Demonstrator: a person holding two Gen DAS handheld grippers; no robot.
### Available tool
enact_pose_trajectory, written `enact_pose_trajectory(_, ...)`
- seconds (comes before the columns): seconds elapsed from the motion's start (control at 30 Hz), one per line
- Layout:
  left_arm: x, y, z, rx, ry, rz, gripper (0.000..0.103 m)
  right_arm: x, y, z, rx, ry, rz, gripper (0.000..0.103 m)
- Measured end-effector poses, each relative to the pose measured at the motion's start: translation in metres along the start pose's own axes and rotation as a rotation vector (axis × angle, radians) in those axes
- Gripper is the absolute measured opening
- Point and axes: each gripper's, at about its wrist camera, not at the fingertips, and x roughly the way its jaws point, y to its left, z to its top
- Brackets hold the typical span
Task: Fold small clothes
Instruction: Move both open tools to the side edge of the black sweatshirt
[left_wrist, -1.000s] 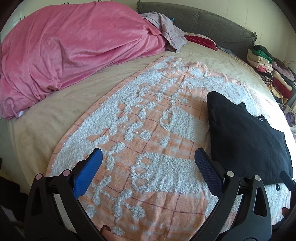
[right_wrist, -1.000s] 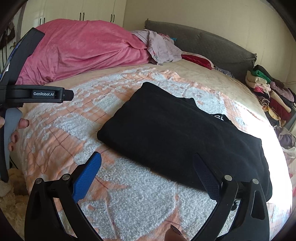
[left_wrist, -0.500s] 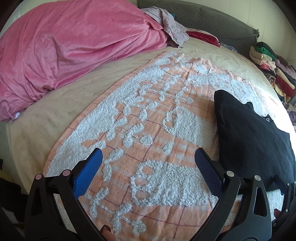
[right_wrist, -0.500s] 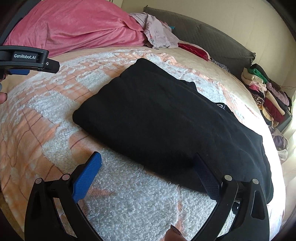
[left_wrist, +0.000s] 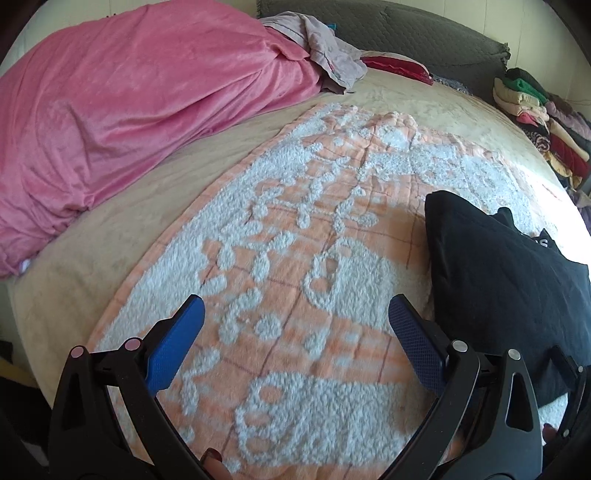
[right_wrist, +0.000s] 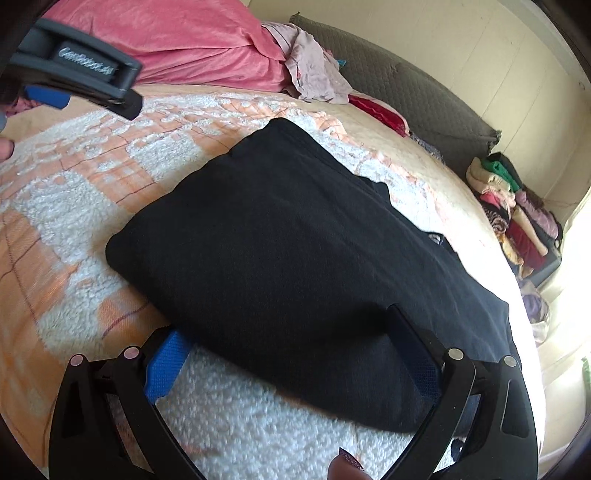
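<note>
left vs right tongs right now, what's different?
Left tongs hover over the bare orange-and-white textured blanket, with nothing between the blue pads; the folded black garment lies off to their right. Right tongs straddle the near edge of that black garment, the cloth overlapping both pads. Shared: both are wide open, gripping nothing, pointing across the bed.

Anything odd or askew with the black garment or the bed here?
Nothing is damaged or spilled. The folded black garment lies slantwise on the orange-and-white blanket, with a flap poking out at its far edge. The right gripper straddles its near edge, open.
</note>
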Motion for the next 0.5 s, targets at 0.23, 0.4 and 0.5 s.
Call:
enact_pose_trajectory(0.23, 0.011, -0.011, 0.015, 0.019, 0.009, -0.009, 0.093, 0.004, -0.002, 0.006, -0.012, -0.036, -0.025, 0.097)
enact_pose_trajectory(0.4, 0.016, -0.02, 0.024, 0.035, 0.008, -0.01, 0.093, -0.002, -0.008, 0.006, 0.012, -0.064, -0.013, 0.075)
enact_pose_trajectory(0.5, 0.019, -0.028, 0.03, 0.044, 0.011, -0.024, 0.093, -0.007, -0.011, 0.005, 0.026, -0.088, -0.001, 0.064)
